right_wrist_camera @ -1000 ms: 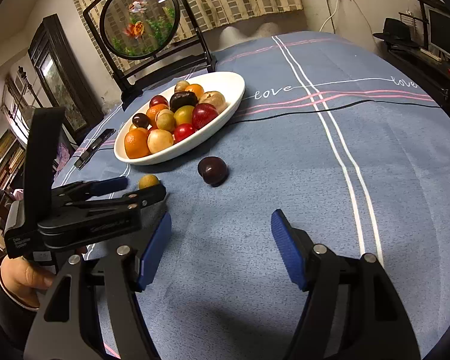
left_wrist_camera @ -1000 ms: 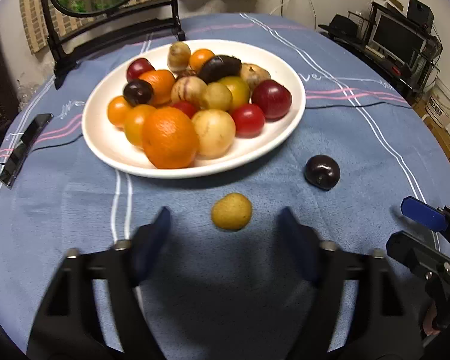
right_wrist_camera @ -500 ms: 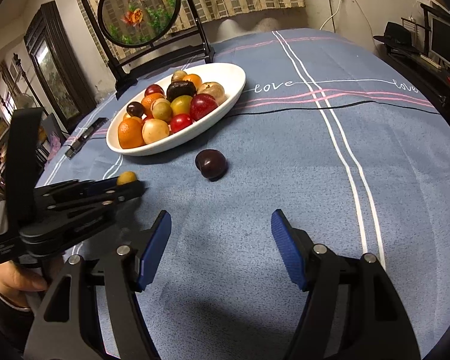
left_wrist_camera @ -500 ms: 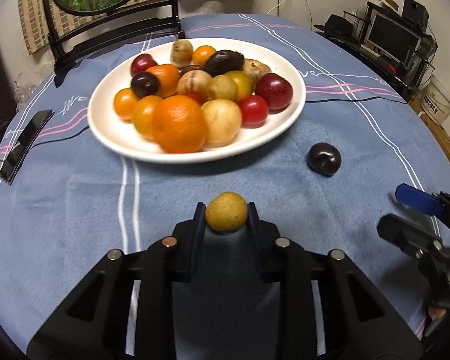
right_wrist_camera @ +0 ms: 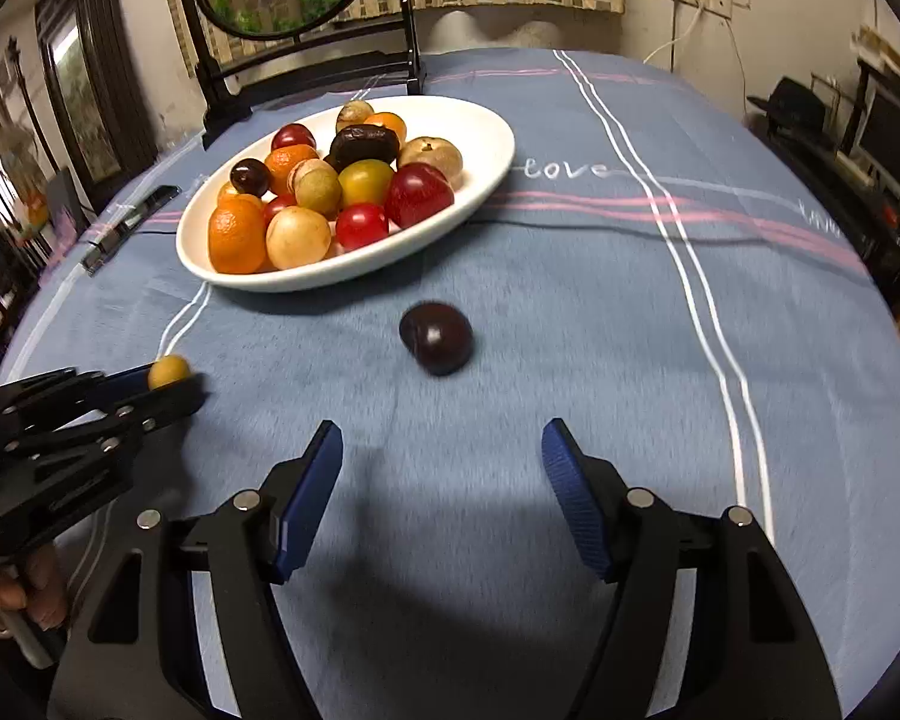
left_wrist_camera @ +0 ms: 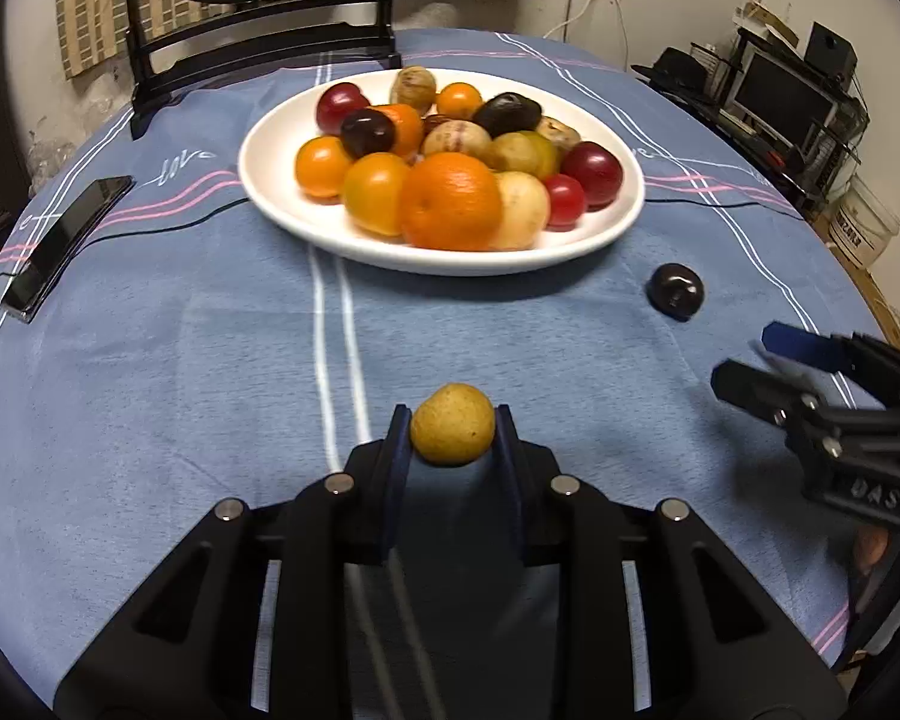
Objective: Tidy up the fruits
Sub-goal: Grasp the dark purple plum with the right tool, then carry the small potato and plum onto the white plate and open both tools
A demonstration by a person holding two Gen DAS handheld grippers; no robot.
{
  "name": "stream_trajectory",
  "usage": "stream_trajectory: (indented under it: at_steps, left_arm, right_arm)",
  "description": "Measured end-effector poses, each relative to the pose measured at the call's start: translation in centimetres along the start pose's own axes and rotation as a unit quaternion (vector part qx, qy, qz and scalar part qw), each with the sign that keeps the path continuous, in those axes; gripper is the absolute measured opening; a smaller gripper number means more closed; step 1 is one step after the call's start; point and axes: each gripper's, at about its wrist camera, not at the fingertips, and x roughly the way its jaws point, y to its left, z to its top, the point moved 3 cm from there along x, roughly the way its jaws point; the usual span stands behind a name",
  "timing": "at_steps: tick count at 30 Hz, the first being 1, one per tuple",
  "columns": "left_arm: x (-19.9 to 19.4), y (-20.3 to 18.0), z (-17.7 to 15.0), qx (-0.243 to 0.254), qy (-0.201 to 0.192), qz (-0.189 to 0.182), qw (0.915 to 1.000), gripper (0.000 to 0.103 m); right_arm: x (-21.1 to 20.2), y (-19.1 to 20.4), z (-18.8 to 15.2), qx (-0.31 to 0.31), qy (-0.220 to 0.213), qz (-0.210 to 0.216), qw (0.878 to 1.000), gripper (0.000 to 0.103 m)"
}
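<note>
Two fruits are off the white plate (left_wrist_camera: 282, 213): the yellow fruit (left_wrist_camera: 452, 423), pinched near its tips by the left gripper (left_wrist_camera: 452, 441), could roll free; the dark plum (right_wrist_camera: 437, 336) lies on the desk ahead of the right gripper (right_wrist_camera: 441, 483), fingers spread apart

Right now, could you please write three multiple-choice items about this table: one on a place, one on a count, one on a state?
1. Where is the dark purple round plum?
A. on the blue tablecloth
B. in the white oval plate
C. in the right gripper

2. How many fruits are outside the plate?
A. one
B. two
C. four

3. The left gripper is:
A. wide open
B. shut on the small yellow round fruit
C. shut on nothing

Key: 1 A, it lies on cloth before the plate. 2 B, only the plum and the yellow fruit. 3 B, both jaws press the fruit's sides.
</note>
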Motion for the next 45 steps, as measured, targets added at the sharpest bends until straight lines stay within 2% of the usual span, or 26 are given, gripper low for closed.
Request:
stream_trajectory:
  at_steps: [4, 7, 8, 9, 14, 18, 24, 29, 38, 45]
  left_arm:
    - [0.1, 0.7, -0.1, -0.013, 0.002, -0.009, 0.9999, 0.028]
    - [0.1, 0.6, -0.1, -0.009, 0.003, -0.005, 0.9999, 0.028]
    - [0.1, 0.6, -0.1, -0.010, 0.003, -0.006, 0.9999, 0.028]
    - [0.1, 0.6, -0.1, -0.011, 0.003, -0.007, 0.9999, 0.028]
    - [0.1, 0.6, -0.2, -0.009, 0.003, -0.005, 0.9999, 0.028]
    - [0.2, 0.5, -0.1, -0.007, 0.004, -0.002, 1.0000, 0.028]
    - [0.2, 0.3, -0.1, -0.001, 0.005, 0.006, 1.0000, 0.028]
    - [0.2, 0.3, -0.2, 0.002, 0.005, 0.010, 0.9999, 0.028]
    - [-0.1, 0.1, -0.2, 0.000, 0.006, 0.012, 0.9999, 0.028]
    - [-1.9, -0.2, 1.0, 0.005, -0.011, 0.002, 0.9999, 0.028]
  right_arm:
    - [1.3, 1.0, 1.5, -0.023, -0.003, -0.008, 1.000, 0.069]
    - [2.6, 1.4, 2.2, -0.031, 0.008, -0.012, 0.999, 0.059]
    - [2.9, 1.5, 2.4, -0.030, 0.010, -0.010, 0.999, 0.052]
    - [3.1, 1.4, 2.5, -0.028, 0.010, -0.019, 0.999, 0.051]
    - [3.1, 0.1, 2.9, 0.000, 0.002, -0.019, 1.000, 0.032]
    - [3.5, -0.3, 3.2, 0.009, 0.004, 0.002, 1.000, 0.032]
    - [4.0, 0.8, 3.8, -0.014, -0.004, -0.016, 1.000, 0.032]
    - [4.1, 0.6, 3.9, -0.009, -0.007, -0.015, 1.000, 0.032]
    - [-0.3, 0.6, 3.3, -0.007, -0.042, 0.028, 0.999, 0.032]
    - [-3.4, 1.1, 3.2, -0.018, -0.075, 0.058, 0.995, 0.032]
